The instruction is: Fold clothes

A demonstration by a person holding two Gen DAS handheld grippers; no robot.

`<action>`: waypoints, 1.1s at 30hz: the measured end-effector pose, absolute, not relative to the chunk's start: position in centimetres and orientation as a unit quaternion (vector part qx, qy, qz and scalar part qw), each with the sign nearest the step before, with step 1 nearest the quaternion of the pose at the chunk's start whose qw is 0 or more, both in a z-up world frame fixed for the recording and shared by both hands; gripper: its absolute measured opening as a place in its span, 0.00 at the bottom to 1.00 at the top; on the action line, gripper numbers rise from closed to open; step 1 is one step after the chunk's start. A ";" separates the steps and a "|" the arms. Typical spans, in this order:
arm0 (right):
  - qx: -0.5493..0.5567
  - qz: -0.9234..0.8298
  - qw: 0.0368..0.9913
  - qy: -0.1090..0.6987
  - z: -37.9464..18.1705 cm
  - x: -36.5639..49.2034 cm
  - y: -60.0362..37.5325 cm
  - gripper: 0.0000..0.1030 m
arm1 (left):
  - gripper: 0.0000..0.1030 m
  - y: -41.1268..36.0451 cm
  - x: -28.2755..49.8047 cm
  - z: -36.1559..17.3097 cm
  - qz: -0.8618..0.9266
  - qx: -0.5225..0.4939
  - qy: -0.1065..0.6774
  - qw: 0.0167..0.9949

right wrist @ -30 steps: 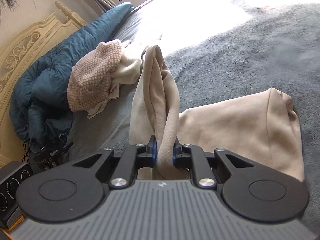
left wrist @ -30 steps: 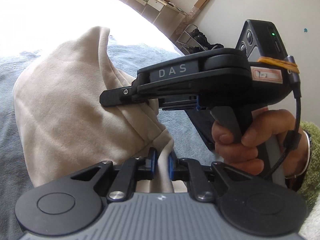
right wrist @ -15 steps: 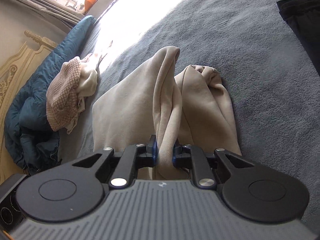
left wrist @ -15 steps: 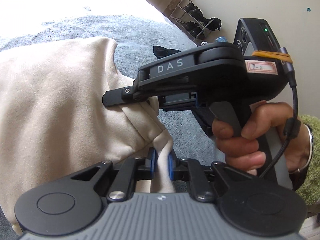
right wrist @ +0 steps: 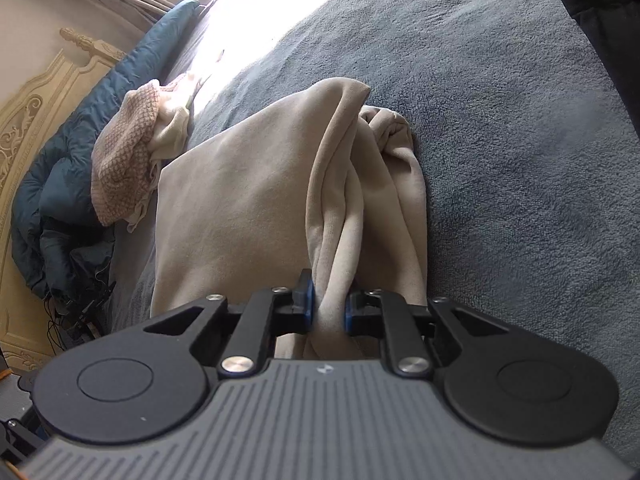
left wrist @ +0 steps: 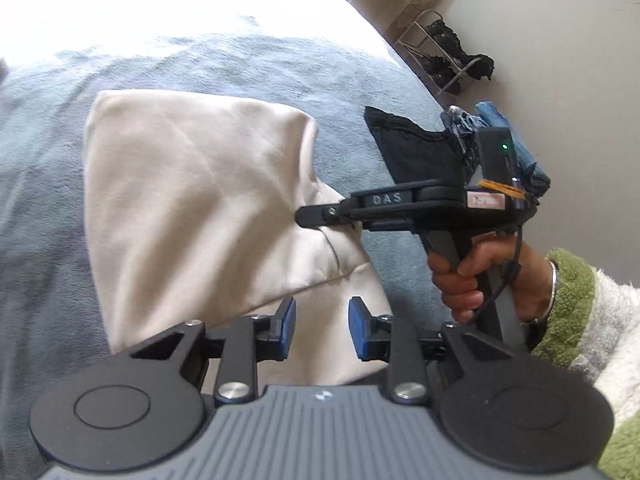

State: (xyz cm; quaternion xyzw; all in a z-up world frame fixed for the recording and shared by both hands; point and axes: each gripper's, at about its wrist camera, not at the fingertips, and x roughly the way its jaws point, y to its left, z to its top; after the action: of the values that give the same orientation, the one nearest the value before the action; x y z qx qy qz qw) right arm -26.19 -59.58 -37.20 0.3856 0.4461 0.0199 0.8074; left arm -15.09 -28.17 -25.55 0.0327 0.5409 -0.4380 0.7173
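Observation:
A beige garment (left wrist: pixel 192 200) lies folded on the grey-blue bed cover (left wrist: pixel 48 184). My left gripper (left wrist: pixel 322 322) hovers over its near corner; its jaws are opening and the blue pads (left wrist: pixel 287 326) stand clear of the cloth lying under the gap. In the right wrist view my right gripper (right wrist: pixel 327 306) is shut on a bunched fold of the beige garment (right wrist: pixel 240 200), low over the bed. The left wrist view shows the right gripper (left wrist: pixel 316 214) side-on at the garment's right edge, held by a hand (left wrist: pixel 464 276) in a green fleece sleeve.
A black garment (left wrist: pixel 412 148) and blue denim clothes (left wrist: pixel 500 120) lie to the right; the black garment (right wrist: pixel 600 20) also shows from the right wrist. A pink knit top (right wrist: pixel 124 152), teal duvet (right wrist: pixel 80 140) and carved headboard (right wrist: pixel 32 120) sit left. A shoe rack (left wrist: pixel 448 64) stands by the wall.
The left gripper's pads have parted and let go of the cloth. The garment has come down to lie flatter on the bed. The right gripper sank with its fold still held.

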 end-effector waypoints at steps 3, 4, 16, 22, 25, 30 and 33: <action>0.378 0.027 0.809 0.449 -37.9 -26.2 -59.7 0.11 | 0.28 -27.6 -13.8 -26.3 -0.403 0.043 0.529 0.746; 0.377 0.029 0.809 0.450 -38.1 -26.2 -59.7 0.11 | 0.28 -27.8 -13.4 -27.1 -0.396 0.047 0.529 0.749; 0.247 0.033 0.856 0.453 -32.0 -27.3 -60.2 0.23 | 0.33 -28.4 -14.1 -30.3 -0.364 0.041 0.520 0.772; 0.104 0.088 0.908 0.397 -27.3 -25.7 -56.3 0.20 | 0.34 -28.6 -14.5 -30.6 -0.363 0.043 0.509 0.780; 0.057 0.081 0.903 0.419 -29.8 -24.2 -54.8 0.17 | 0.35 -28.5 -14.6 -30.8 -0.367 0.038 0.505 0.780; 0.067 0.033 0.867 0.493 -35.9 -23.6 -56.7 0.07 | 0.34 -28.2 -14.2 -31.4 -0.376 0.022 0.510 0.773; 0.070 0.025 0.861 0.504 -34.7 -23.1 -56.8 0.06 | 0.35 -27.9 -13.9 -31.4 -0.380 0.014 0.513 0.770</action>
State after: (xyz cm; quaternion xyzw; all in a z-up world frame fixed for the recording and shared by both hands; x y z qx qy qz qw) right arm -23.12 -56.80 -34.70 0.0701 0.5036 0.0249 0.8607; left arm -13.88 -27.88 -31.40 0.0143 0.5127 -0.3802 0.7697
